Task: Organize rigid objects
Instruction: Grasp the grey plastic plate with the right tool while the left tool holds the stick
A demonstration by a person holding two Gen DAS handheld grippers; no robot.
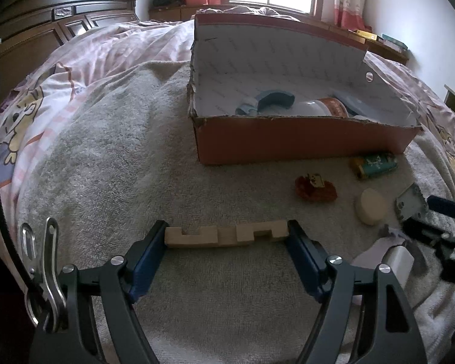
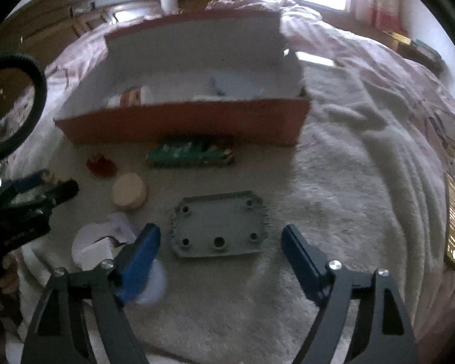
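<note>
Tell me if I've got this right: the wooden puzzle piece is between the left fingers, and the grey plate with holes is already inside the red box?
Not quite. The grey plate is not in the red box; the right wrist view shows it lying on the towel, in front of the box. The wooden puzzle piece does sit between the left fingers.

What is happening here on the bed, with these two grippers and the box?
A person is sorting small hard items from a towel into an open cardboard box, which already holds a few. The left gripper is closed on a notched wooden block by its ends. The right gripper is open, around a grey plate without touching it.
</note>
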